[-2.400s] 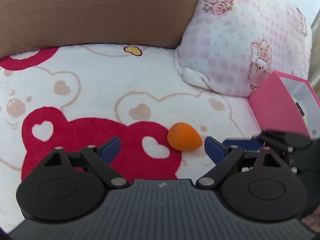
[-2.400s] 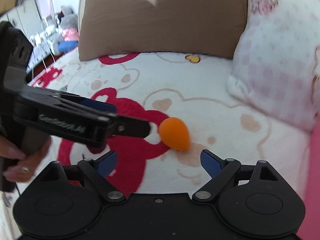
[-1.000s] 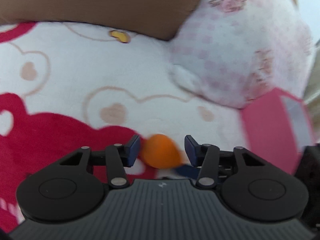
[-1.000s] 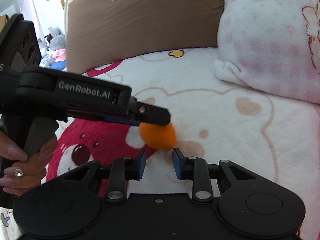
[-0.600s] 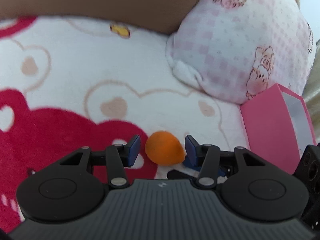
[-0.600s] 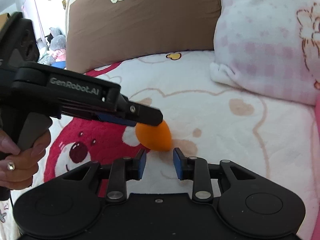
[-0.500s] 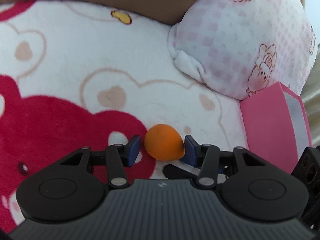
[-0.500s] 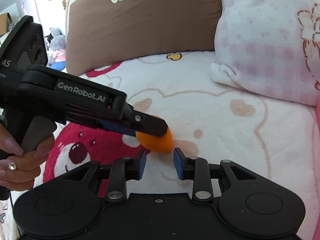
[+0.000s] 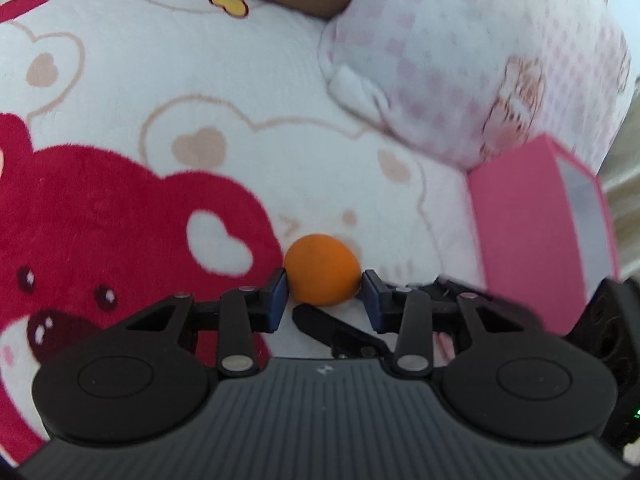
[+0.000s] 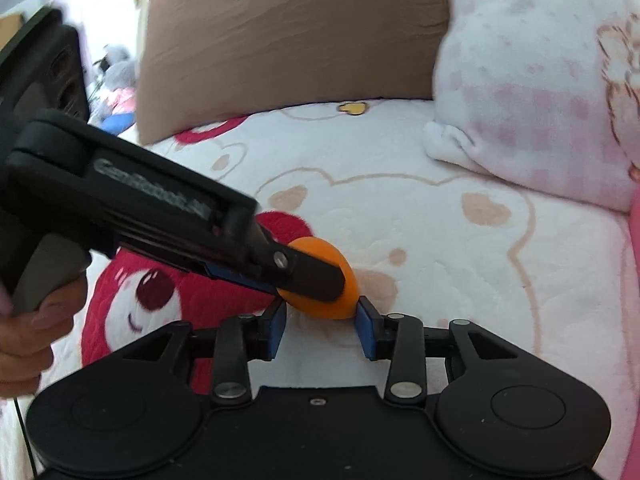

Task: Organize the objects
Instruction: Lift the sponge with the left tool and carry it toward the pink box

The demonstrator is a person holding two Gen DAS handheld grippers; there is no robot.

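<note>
An orange egg-shaped sponge (image 9: 322, 274) lies on the white blanket with a red bear print (image 9: 100, 220). My left gripper (image 9: 324, 292) has its closing jaws around the sponge, and both blue pads touch its sides. From the right wrist camera the left gripper's near finger (image 10: 308, 272) crosses the front of the sponge (image 10: 344, 292). My right gripper (image 10: 320, 320) sits just in front of the sponge with its jaws opening; the pads stand beside its lower edge without pressing it. A black finger (image 9: 320, 320) of the right gripper shows under the sponge in the left wrist view.
A pink box (image 9: 520, 240) with an open top stands to the right of the sponge. A pink-checked pillow (image 10: 540, 80) lies behind it and a brown cushion (image 10: 300, 40) at the back. A person's hand (image 10: 32, 332) holds the left gripper's handle.
The left jaws have narrowed onto the orange sponge. The right jaws, nearly together before, have spread apart below the sponge. The left gripper has tilted down a little.
</note>
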